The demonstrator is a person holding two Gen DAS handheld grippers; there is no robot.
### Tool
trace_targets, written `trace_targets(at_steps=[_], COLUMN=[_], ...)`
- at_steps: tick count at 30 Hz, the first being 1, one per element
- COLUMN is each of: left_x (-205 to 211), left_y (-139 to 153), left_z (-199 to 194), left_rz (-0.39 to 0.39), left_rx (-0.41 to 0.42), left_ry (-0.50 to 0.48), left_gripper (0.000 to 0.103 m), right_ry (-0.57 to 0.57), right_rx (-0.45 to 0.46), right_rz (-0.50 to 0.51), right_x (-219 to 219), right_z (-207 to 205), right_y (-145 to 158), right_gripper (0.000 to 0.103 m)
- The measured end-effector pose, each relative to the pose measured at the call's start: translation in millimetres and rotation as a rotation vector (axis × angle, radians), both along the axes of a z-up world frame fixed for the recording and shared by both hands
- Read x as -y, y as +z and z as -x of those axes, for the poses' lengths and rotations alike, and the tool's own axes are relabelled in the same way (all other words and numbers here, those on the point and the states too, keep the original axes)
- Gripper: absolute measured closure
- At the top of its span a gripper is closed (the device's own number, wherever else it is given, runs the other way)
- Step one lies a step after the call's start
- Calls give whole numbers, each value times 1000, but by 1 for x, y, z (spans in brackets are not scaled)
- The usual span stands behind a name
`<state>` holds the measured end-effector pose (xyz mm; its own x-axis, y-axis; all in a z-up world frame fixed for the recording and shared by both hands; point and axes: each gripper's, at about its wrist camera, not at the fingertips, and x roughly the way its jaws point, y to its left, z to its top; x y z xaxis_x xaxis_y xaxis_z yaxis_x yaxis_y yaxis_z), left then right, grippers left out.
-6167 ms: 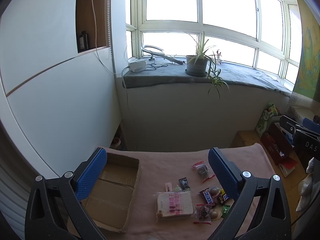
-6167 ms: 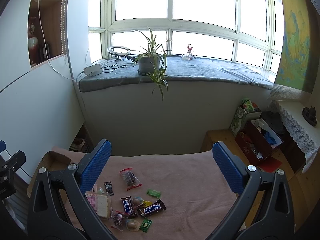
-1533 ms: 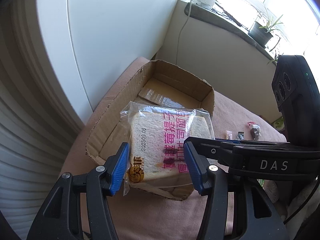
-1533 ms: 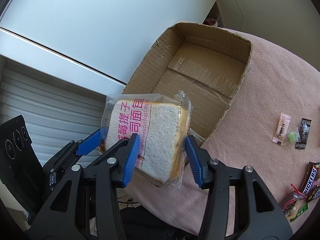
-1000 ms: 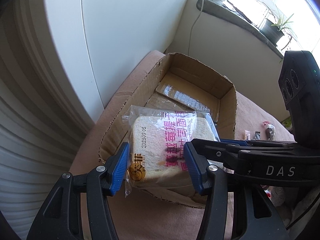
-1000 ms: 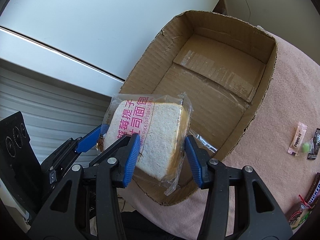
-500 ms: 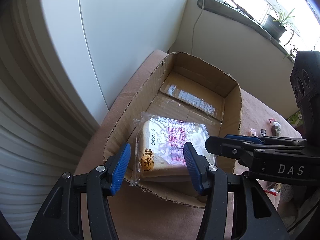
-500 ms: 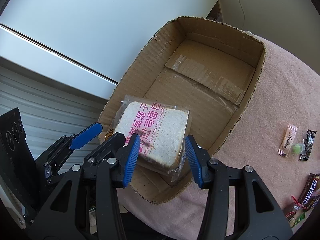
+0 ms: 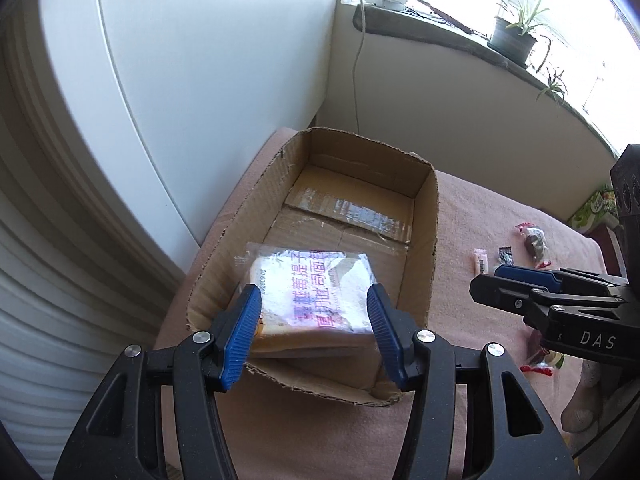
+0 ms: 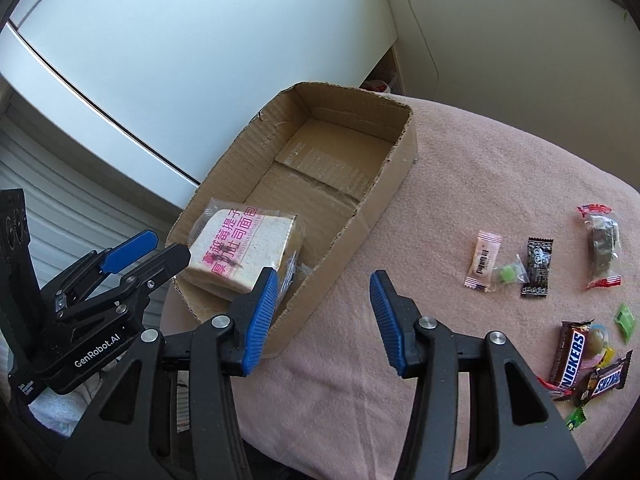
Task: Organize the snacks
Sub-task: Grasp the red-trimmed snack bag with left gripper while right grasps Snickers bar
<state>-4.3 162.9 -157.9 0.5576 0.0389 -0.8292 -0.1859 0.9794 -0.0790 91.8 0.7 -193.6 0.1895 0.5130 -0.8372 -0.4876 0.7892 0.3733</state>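
At lower right I read SNICKERS on two chocolate bars (image 10: 571, 355). The left claw (image 10: 148, 249) housing says GenRobot.AI; the right claw (image 9: 500, 280) body says DAS. Pink Chinese print covers the bread bag (image 10: 240, 249).

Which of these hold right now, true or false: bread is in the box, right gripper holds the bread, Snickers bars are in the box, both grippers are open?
1. The bread pack lies inside the cardboard box. True.
2. The right gripper holds the bread. False: it is open over the pink cloth.
3. The Snickers bars are boxed. False: they lie on the cloth.
4. The left gripper is open too. True.
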Motion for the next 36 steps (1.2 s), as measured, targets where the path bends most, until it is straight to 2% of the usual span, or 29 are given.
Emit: trace_targets(at_steps=[4, 8, 17, 22, 29, 36], left_x=[28, 57, 120, 157, 201, 223], left_y=[-2, -6, -21, -33, -42, -55], left_z=[-5, -10, -19, -23, -26, -33], left_rz=[38, 80, 145, 197, 232, 234], left_rx=[-17, -40, -105, -167, -228, -270], left_ry=[-79, -156, -304, -383, -475, -506], left_gripper=[50, 50, 50, 50, 50, 47], right_ry=[-20, -113, -438, -565, -678, -709], right_rx=[59, 81, 3, -76, -198, -300], right_rz=[51, 116, 220, 213, 115, 58], right_x=[32, 82, 217, 265, 299, 297], right_z=[10, 14, 15, 12, 3, -12], right_y=[6, 8, -15, -37, -65, -81], right_gripper=[53, 53, 52, 52, 52, 52])
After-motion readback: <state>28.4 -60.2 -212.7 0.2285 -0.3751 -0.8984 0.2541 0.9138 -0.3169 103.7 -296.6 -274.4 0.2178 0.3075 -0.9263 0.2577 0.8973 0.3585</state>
